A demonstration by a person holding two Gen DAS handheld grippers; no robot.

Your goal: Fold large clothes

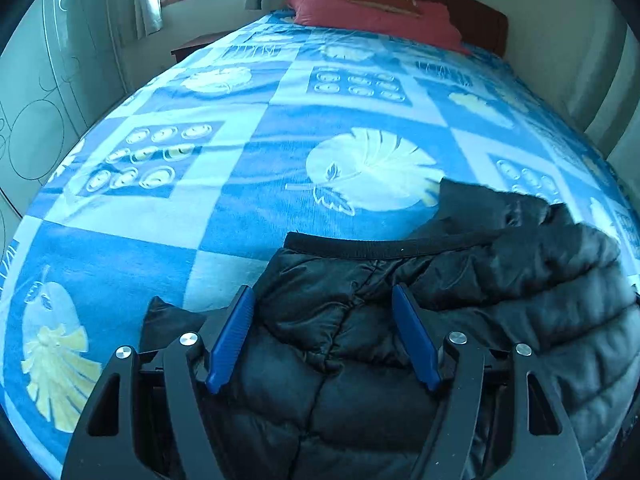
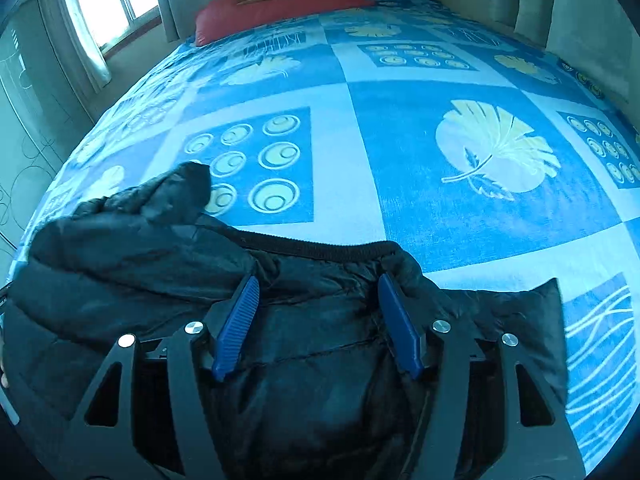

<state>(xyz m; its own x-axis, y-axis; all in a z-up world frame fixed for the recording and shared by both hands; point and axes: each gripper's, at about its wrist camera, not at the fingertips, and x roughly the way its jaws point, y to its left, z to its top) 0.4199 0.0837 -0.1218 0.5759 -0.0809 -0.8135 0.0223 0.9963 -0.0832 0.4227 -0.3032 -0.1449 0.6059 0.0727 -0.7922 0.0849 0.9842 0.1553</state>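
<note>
Left claw [image 1: 324, 312] and right claw [image 2: 316, 300], both spread, hover over the black puffer jacket [image 1: 400, 340] on the bed [image 1: 240, 220]. Light, soft, slippery; best pinched at the ribbed hem [image 1: 380, 246].

Glossy quilted black jacket [image 1: 500, 292] on a matt, fuzzy cloth bedspread [image 1: 248, 184].

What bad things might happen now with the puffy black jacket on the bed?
1. The puffy jacket may spring open, since both the left gripper and right gripper are open, not pinching it.
2. Its shiny fabric might slip from the fingers.
3. It lies near the bed's edge and could slide off.
</note>
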